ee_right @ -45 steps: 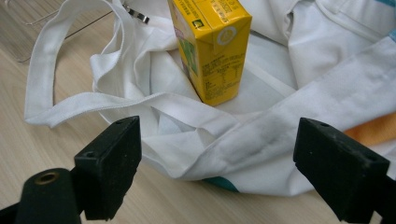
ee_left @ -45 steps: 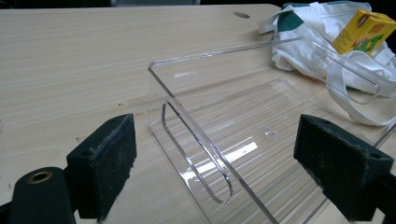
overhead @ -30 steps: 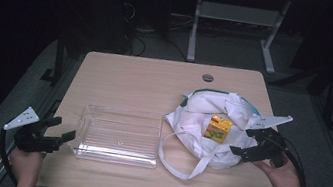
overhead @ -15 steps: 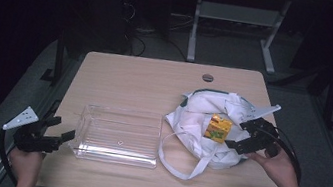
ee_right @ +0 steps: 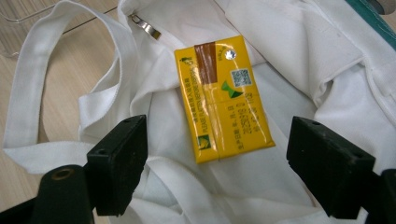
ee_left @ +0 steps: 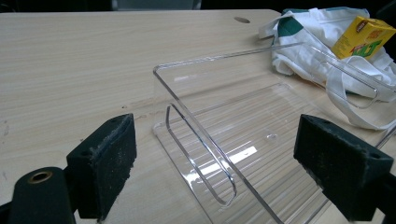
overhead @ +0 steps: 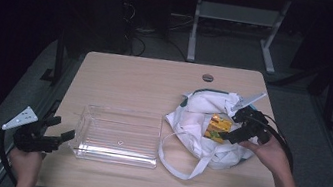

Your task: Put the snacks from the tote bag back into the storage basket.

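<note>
High view: the right tool (overhead: 232, 133) has moved in over the white tote bag (overhead: 201, 117) near the worktop's (overhead: 146, 80) right edge, its jaws just narrowing, the yellow juice carton (overhead: 217, 127) between them but ungripped; a grasp looks imminent. The left tool (overhead: 60, 130) stays released beside the clear tray (overhead: 117, 134).

Left gripper view: jaws apart, tray (ee_left: 243, 140) ahead.

Right gripper view: the carton (ee_right: 222, 98) lies flat, long axis running away from the camera.

Carton (ee_right: 222, 96) print too small

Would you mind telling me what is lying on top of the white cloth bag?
A yellow drink carton lies on the white cloth bag, between the right gripper's open jaws. Whatever is inside the bag is covered by cloth.
</note>
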Available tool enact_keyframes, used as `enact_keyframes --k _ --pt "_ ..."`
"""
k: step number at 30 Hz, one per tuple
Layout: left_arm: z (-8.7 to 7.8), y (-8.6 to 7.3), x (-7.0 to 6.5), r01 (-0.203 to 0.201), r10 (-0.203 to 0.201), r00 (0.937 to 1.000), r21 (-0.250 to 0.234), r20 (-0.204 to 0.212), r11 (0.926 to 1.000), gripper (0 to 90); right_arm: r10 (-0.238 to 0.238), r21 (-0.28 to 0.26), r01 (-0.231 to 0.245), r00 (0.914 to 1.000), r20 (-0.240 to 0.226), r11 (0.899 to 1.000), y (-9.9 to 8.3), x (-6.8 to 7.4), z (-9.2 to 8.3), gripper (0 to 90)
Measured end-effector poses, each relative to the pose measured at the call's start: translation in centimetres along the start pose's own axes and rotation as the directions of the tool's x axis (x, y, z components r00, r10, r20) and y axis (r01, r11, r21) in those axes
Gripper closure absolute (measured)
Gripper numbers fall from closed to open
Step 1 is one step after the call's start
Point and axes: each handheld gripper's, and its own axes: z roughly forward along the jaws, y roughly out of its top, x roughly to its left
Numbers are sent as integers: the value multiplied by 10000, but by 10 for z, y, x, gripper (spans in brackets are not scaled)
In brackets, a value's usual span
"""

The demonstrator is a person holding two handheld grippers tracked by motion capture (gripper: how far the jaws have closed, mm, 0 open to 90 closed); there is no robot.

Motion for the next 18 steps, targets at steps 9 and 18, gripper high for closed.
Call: enact_keyframes --k 9,18 --pt "0 0 0 77 -77 10000 -41 -12 10000 127 -238 392 238 9997 1 9989 12 -3 9 214" --pt "-1 0 1 40 -40 10000 -77 -28 10000 127 -460 688 467 9989 -112 9965 20 -6 19 245"
